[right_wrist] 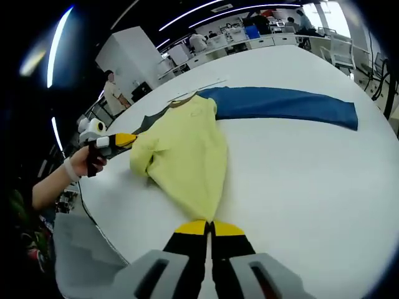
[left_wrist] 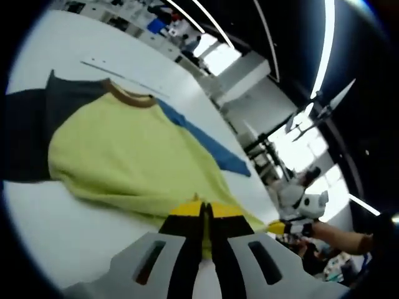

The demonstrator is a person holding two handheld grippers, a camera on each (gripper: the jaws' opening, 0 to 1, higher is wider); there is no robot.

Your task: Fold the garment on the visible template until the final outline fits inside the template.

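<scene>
Gripping garment [left_wrist: 134, 159] hem | left tool [left_wrist: 204, 210] clamped | right tool [right_wrist: 210, 228] clamped | table [right_wrist: 299, 180]

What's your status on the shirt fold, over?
Left hand-held gripper shut on shirt hem. Right hand-held gripper shut on the opposite hem corner. Blue sleeve spread flat on the white table. Nothing in the way.
</scene>
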